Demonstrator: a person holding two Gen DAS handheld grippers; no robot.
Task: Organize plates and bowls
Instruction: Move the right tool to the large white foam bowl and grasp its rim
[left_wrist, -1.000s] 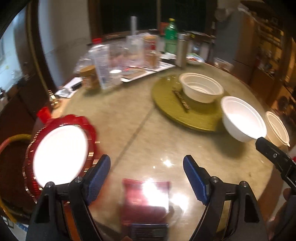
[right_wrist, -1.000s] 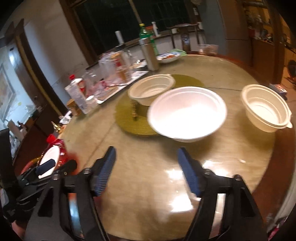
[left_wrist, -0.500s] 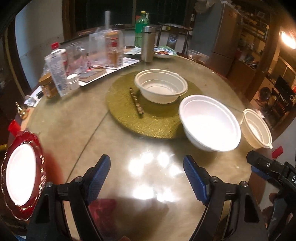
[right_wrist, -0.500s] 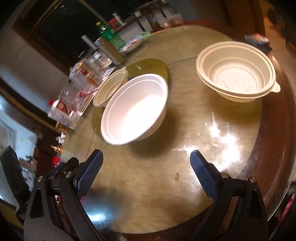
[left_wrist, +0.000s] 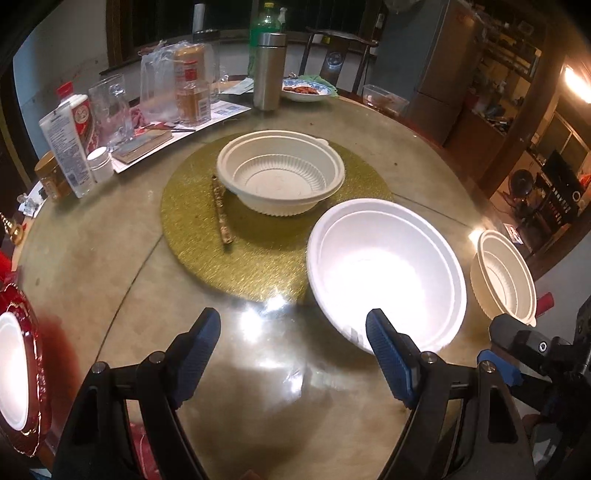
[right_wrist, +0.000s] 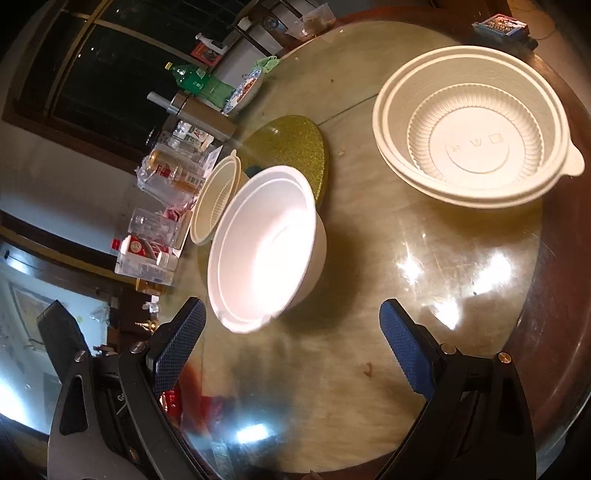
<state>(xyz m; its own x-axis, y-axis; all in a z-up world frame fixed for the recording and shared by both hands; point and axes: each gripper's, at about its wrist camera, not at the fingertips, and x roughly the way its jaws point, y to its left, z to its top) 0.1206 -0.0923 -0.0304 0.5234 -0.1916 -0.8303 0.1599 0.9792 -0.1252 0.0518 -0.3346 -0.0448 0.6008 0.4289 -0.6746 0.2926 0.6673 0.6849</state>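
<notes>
A smooth white bowl (left_wrist: 388, 273) sits on the round glass table, just ahead of my open, empty left gripper (left_wrist: 293, 354); its near rim lies by the right fingertip. A ribbed cream bowl (left_wrist: 280, 170) stands on the gold mat (left_wrist: 258, 251). Another ribbed cream bowl (left_wrist: 504, 273) sits at the right edge. A red-rimmed plate (left_wrist: 14, 369) lies at the far left. In the right wrist view my open, empty right gripper (right_wrist: 291, 336) hovers near the white bowl (right_wrist: 266, 243), with the cream bowl (right_wrist: 476, 140) ahead right and the mat's bowl (right_wrist: 216, 205) behind.
Bottles, jars, a steel flask (left_wrist: 267, 70) and a carton (left_wrist: 68, 144) crowd the table's far left. A dish of food (left_wrist: 306, 90) sits at the back. A thin stick (left_wrist: 221, 212) lies on the mat. The right gripper's body (left_wrist: 532, 343) shows at lower right.
My left gripper has swung right, away from the red plate, toward the white bowl. My right gripper has turned right and closed in, so the far cream bowl looms larger.
</notes>
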